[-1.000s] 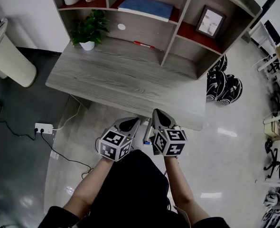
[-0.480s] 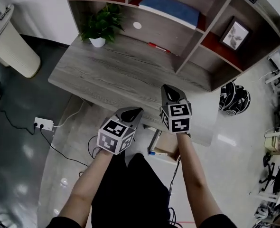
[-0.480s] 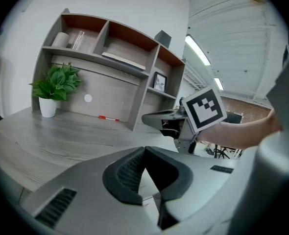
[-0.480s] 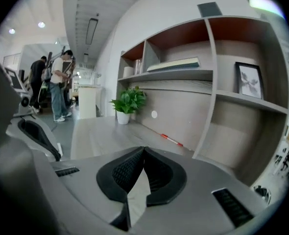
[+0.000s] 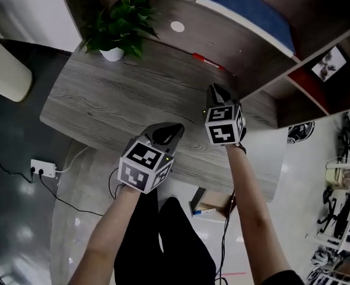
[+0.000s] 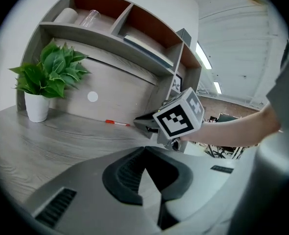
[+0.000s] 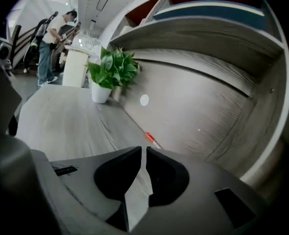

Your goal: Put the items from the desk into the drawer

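Above the desk, left tongs are closed and empty; right tongs, empty too, have just been opening slightly.

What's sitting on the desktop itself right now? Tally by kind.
Potted plant: 1
Red pen: 1
Total: 2
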